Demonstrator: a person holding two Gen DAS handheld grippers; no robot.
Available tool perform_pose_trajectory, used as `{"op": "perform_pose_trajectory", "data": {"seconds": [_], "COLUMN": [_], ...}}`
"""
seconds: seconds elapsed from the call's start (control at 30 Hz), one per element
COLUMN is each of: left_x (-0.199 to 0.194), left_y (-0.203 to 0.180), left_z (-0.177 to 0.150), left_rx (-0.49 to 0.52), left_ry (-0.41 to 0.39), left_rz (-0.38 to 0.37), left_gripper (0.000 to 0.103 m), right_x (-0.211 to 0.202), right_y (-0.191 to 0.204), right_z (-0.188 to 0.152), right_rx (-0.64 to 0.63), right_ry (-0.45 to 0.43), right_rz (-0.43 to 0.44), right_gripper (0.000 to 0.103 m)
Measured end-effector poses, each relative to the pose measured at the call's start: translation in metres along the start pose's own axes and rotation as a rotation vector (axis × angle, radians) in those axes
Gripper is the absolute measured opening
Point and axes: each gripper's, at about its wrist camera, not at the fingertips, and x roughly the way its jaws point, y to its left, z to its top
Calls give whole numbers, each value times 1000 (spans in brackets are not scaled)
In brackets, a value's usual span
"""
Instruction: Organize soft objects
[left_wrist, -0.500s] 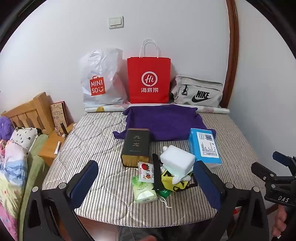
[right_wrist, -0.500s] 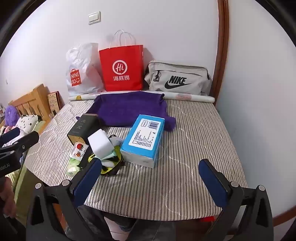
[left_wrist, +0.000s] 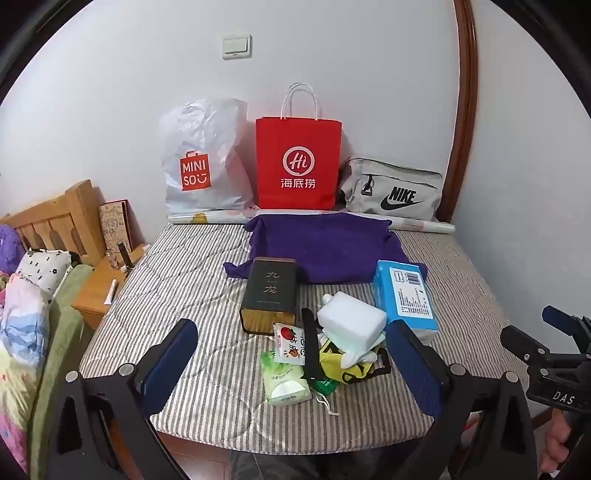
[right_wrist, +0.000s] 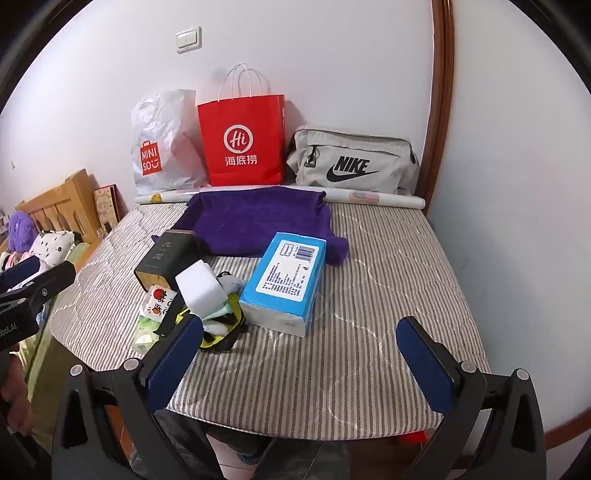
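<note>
Both tongs, left tongs (left_wrist: 291, 363) and right tongs (right_wrist: 299, 354), stand wide apart, holding nothing. Ahead of the left pair lies one dark tin (left_wrist: 269, 291), lengthwise away; between its tips one white sponge (left_wrist: 351, 321); beyond the right tip one blue tissue pack (left_wrist: 404, 295), lengthwise away, one purple towel (left_wrist: 325, 247) behind.

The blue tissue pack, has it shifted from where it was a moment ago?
No. The blue tissue pack still lies beside the purple cloth, its far end over the cloth's corner.
</note>
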Motion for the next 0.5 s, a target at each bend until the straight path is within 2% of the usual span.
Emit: {"op": "perform_pose_trajectory", "data": {"seconds": [0.5], "left_x": [2], "left_y": [2], "left_z": [-7], "left_rx": [-11], "left_ry": [-3], "left_rz": [4], "left_gripper": [103], "right_x": [-4], "right_y": [0], "right_z": [0], "right_rx": [-1], "right_ry": [-3], "right_rz": [3], "right_gripper": [103]}}
